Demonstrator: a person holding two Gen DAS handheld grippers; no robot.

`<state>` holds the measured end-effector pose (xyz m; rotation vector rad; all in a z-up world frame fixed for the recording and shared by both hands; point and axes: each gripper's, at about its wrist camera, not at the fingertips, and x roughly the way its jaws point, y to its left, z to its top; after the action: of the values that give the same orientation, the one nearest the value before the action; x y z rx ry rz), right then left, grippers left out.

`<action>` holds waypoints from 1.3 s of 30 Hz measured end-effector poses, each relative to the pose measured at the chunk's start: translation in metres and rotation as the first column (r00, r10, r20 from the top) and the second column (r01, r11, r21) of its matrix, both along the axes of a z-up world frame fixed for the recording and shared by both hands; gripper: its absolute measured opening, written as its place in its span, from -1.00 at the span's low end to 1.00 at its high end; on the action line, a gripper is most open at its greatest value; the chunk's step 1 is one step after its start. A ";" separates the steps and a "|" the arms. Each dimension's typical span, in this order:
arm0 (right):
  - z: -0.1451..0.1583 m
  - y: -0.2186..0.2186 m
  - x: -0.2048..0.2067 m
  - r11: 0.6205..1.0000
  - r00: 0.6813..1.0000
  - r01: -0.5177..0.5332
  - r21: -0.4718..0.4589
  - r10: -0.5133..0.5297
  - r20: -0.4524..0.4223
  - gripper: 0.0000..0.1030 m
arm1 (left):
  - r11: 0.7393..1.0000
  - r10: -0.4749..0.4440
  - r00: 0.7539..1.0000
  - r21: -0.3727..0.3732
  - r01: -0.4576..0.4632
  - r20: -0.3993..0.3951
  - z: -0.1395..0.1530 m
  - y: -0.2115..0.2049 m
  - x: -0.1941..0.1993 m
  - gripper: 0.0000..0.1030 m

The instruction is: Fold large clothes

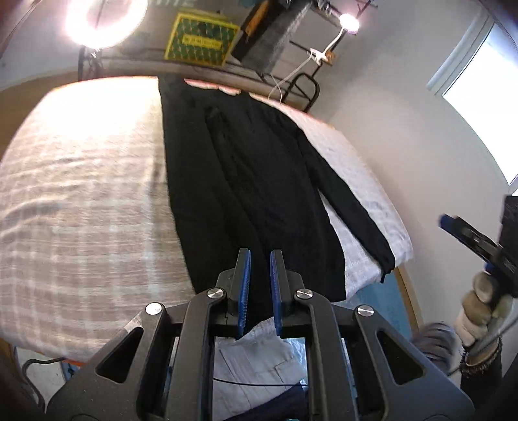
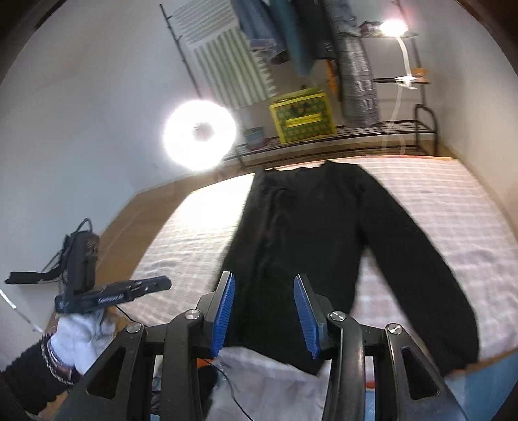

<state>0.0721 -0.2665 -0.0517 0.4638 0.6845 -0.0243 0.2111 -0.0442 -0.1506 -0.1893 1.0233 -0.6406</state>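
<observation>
A black long-sleeved sweater lies flat on the bed, neck towards the far edge and hem near me. Its left side is folded in over the body, while the right sleeve stretches out to the bed's near right corner. My right gripper hovers open above the hem with nothing between its blue pads. In the left wrist view the sweater runs away from my left gripper, whose jaws stand almost together, holding nothing, above the hem. Each gripper shows in the other's view, held by a gloved hand.
The bed has a pale checked cover. Behind it stand a ring light, a yellow crate on a low metal rack, hanging clothes and a clip lamp. A window is on the right wall.
</observation>
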 end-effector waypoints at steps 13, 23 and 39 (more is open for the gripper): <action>-0.040 -0.045 -0.024 1.000 0.998 0.030 -0.011 -0.030 -0.059 0.34 | 0.984 0.178 0.957 0.070 -0.166 -0.229 -0.075 0.013 0.001 -0.80; -0.162 -0.062 0.016 0.968 0.956 -0.002 0.251 0.075 -0.283 0.23 | 0.968 0.230 0.912 -0.012 -0.249 -0.341 -0.123 0.025 0.004 -0.43; -0.193 -0.047 0.037 0.943 0.932 -0.048 0.330 0.161 -0.323 -0.99 | 0.982 0.185 0.959 0.017 -0.186 -0.216 -0.089 0.005 -0.003 -0.84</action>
<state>0.1094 -0.3131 -0.2442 0.7424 1.0695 0.1113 0.2085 -0.0390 -0.2395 -0.3606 1.1977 -0.4569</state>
